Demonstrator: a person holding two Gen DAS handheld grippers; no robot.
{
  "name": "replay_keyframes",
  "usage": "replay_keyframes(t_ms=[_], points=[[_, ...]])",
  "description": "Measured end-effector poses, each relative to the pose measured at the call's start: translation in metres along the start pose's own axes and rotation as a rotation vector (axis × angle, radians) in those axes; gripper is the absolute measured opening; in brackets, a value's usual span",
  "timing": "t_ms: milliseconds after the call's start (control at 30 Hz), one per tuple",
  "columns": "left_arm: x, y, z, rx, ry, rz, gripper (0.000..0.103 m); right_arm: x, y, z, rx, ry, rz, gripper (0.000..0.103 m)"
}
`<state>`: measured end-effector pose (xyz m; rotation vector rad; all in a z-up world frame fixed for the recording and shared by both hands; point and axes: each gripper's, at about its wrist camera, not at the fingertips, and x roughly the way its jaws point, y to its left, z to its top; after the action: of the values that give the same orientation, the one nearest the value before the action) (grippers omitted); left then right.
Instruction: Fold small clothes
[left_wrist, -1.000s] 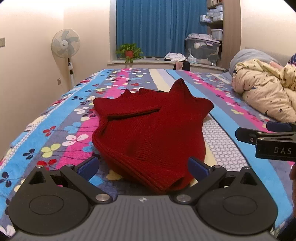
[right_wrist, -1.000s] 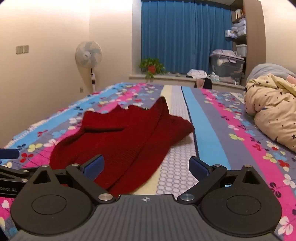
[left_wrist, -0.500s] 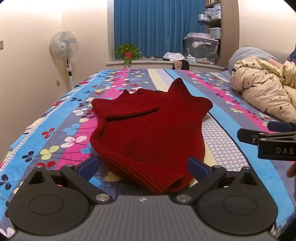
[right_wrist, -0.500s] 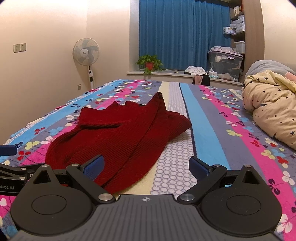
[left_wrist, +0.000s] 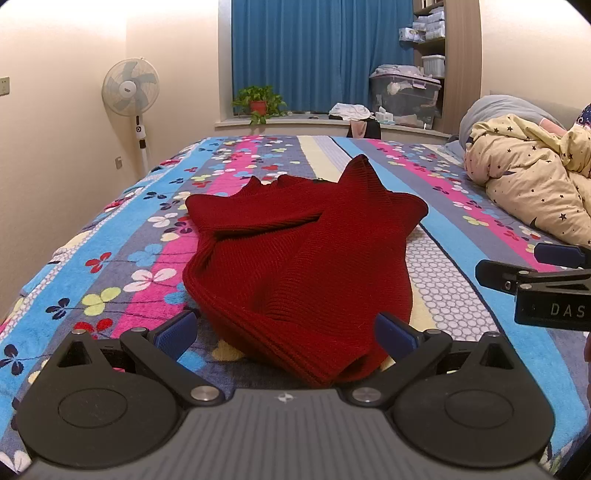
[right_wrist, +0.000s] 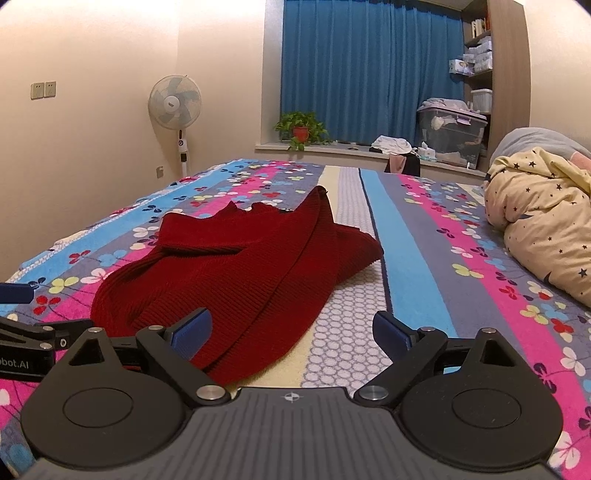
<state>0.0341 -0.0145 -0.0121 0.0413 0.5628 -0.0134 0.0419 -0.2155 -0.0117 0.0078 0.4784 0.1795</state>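
A dark red knitted sweater (left_wrist: 295, 251) lies partly folded and rumpled on the striped flowered bedspread (left_wrist: 110, 236). It also shows in the right wrist view (right_wrist: 236, 273). My left gripper (left_wrist: 288, 332) is open and empty, with the near hem of the sweater between its blue pads, just above the bed. My right gripper (right_wrist: 291, 332) is open and empty at the sweater's right near edge. The right gripper shows in the left wrist view (left_wrist: 535, 280) at the far right. The left gripper shows at the left edge of the right wrist view (right_wrist: 22, 332).
A cream star-print duvet (left_wrist: 532, 192) is heaped at the right of the bed. A standing fan (left_wrist: 131, 96) is by the left wall. A potted plant (left_wrist: 258, 105), clothes and a storage box (left_wrist: 404, 96) sit on the sill under blue curtains.
Both grippers have drawn back slightly and lifted a little from the sweater. The sweater has not moved.
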Motion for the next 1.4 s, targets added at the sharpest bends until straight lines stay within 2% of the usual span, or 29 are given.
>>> replay_keyframes(t_ms=[1400], points=[[0.0023,0.0042,0.0019,-0.004,0.004,0.003,0.102,0.0011,0.0053,-0.0002,-0.026,-0.006,0.021,0.093]])
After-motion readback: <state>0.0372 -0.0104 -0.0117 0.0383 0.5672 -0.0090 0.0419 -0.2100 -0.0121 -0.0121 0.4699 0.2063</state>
